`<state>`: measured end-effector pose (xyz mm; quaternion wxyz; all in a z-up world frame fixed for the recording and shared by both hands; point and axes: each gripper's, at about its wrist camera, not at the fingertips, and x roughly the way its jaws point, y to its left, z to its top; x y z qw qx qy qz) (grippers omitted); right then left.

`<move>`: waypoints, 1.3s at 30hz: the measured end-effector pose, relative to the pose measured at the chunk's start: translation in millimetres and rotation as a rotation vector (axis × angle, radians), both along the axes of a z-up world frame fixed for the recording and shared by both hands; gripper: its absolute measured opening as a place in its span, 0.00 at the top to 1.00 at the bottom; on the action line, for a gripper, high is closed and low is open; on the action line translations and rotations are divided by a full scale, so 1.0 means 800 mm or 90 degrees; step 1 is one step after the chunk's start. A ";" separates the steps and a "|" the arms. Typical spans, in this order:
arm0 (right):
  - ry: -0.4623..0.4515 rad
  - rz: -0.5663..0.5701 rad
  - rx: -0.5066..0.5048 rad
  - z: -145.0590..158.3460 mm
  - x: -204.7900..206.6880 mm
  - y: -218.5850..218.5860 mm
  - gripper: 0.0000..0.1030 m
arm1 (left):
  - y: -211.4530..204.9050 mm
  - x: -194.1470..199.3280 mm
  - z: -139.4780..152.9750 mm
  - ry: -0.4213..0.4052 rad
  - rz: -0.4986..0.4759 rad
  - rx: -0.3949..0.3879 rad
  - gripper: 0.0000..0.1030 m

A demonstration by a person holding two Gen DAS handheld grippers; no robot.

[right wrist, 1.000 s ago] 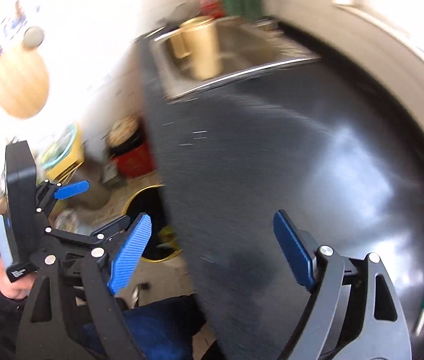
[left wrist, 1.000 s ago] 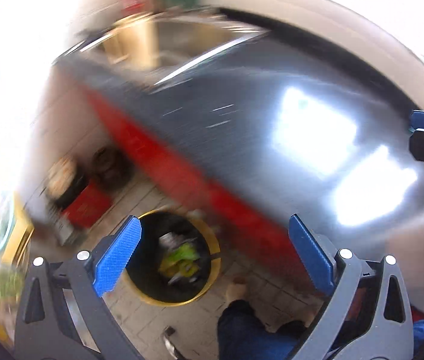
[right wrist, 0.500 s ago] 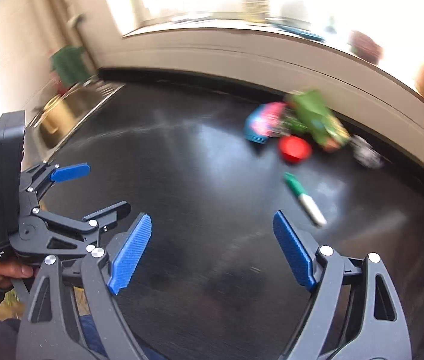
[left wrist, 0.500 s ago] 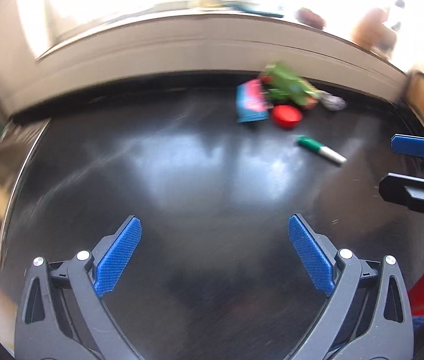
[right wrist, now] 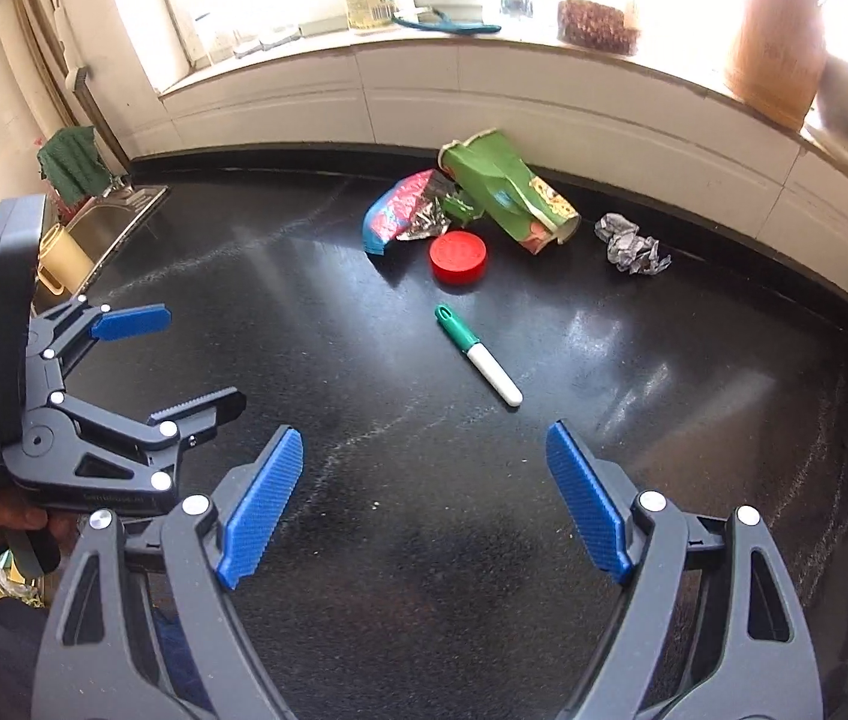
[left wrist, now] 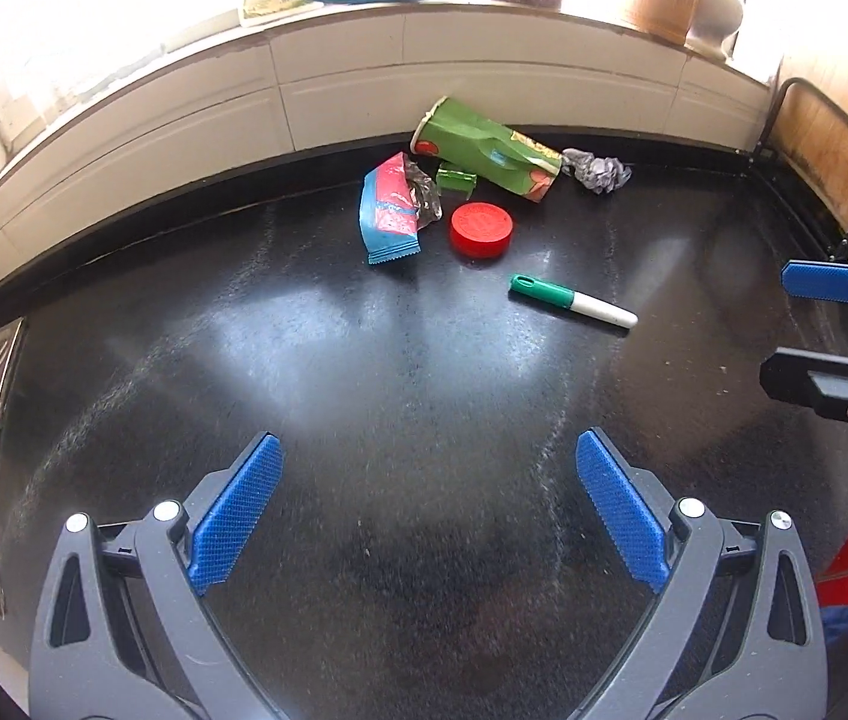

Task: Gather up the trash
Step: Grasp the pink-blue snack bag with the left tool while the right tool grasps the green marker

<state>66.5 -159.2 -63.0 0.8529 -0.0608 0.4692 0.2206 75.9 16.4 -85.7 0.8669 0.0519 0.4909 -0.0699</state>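
Your left gripper (left wrist: 427, 516) and right gripper (right wrist: 424, 507) both stand wide apart, holding nothing, above the black counter (left wrist: 364, 372); the marker (right wrist: 477, 354) lies ahead.

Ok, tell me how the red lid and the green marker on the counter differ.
The red lid is a round, flat disc in one colour; the green marker is a long thin stick, green at the cap end and white along the barrel. The lid sits close to the wrappers near the wall; the marker lies apart, nearer the grippers. Both rest loose on the black counter, ungrasped.
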 end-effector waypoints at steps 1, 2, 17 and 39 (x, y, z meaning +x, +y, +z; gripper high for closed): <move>0.006 0.002 -0.001 -0.005 0.007 0.001 0.22 | 0.000 0.009 -0.005 0.004 -0.003 0.004 0.07; 0.010 0.003 -0.002 -0.008 0.012 0.002 0.22 | -0.001 0.014 -0.008 0.007 -0.005 0.007 0.07; 0.100 0.016 -0.054 -0.114 0.108 0.017 0.25 | 0.007 0.172 -0.094 0.044 -0.037 0.041 0.07; 0.059 0.096 -0.102 -0.125 0.112 0.071 0.86 | 0.012 0.211 -0.087 0.014 -0.057 0.016 0.67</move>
